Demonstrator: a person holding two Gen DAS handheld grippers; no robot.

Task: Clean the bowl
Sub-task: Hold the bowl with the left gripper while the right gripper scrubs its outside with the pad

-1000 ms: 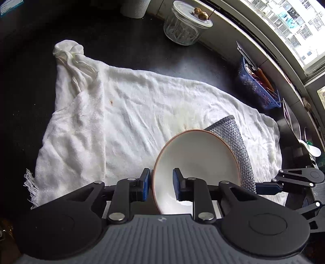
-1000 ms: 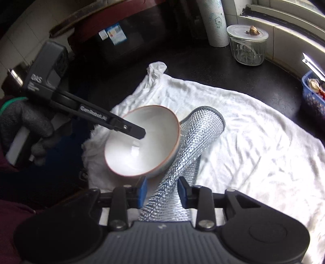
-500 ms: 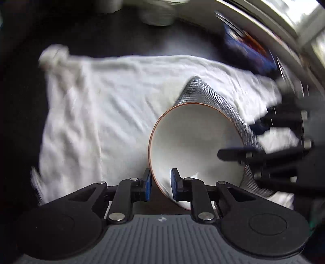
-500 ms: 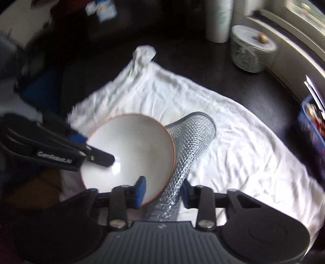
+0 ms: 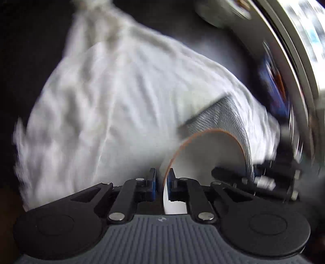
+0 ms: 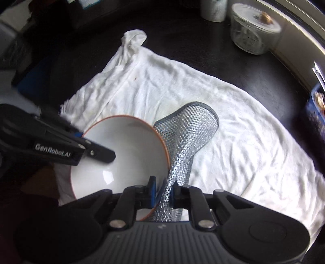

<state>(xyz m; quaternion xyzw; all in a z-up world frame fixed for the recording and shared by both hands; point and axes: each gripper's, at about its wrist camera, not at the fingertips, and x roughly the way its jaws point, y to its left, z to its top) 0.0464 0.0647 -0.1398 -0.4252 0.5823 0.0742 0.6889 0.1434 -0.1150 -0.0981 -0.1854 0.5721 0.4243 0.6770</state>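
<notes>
A white bowl (image 6: pixel 126 146) with an orange rim is tilted up on edge over a white towel (image 6: pixel 223 113). My left gripper (image 5: pixel 161 182) pinches the bowl's (image 5: pixel 205 154) rim, one finger (image 6: pixel 101 154) inside it, and its jaws are closing. A silver mesh scrubbing cloth (image 6: pixel 189 130) lies against the bowl's outer side. My right gripper (image 6: pixel 163 190) has the cloth and the bowl's rim between its pads, and its jaws are closing too. The left wrist view is blurred; it shows the mesh cloth (image 5: pixel 223 117) behind the bowl and the right gripper's fingers (image 5: pixel 233 176) at the right.
The towel (image 5: pixel 101 101) covers a black counter (image 6: pixel 182 40). At the back stand a lidded glass jar (image 6: pixel 254 30) and a white roll (image 6: pixel 213 10). A blue basket (image 6: pixel 316 113) sits at the right by the window ledge.
The right gripper slid along the mesh cloth to the bowl's rim and narrowed onto both. The left jaws tightened on the rim, and the left view swung and blurred.
</notes>
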